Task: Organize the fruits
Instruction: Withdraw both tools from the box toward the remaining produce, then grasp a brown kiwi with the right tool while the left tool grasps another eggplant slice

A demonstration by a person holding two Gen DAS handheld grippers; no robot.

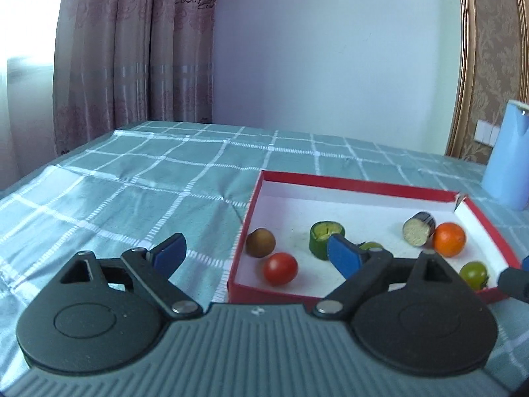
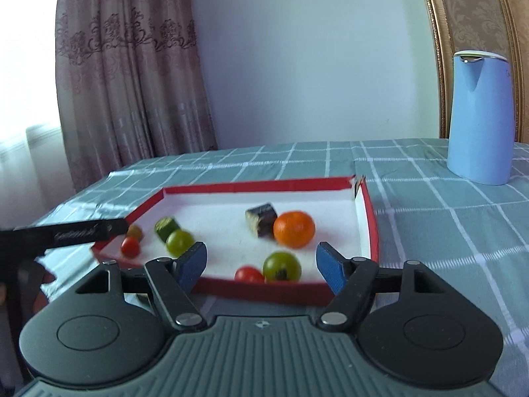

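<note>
While both fingers (image 2: 193, 266) gape, the green tomato (image 2: 281, 266) sits between.

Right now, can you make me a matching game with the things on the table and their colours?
Things:
1. box
2. jug
3. round citrus fruit
4. tablecloth

Colours:
A. orange
B. teal with white lines
C. red outside, white inside
D. light blue

Pairs: 1-C, 2-D, 3-A, 4-B
</note>
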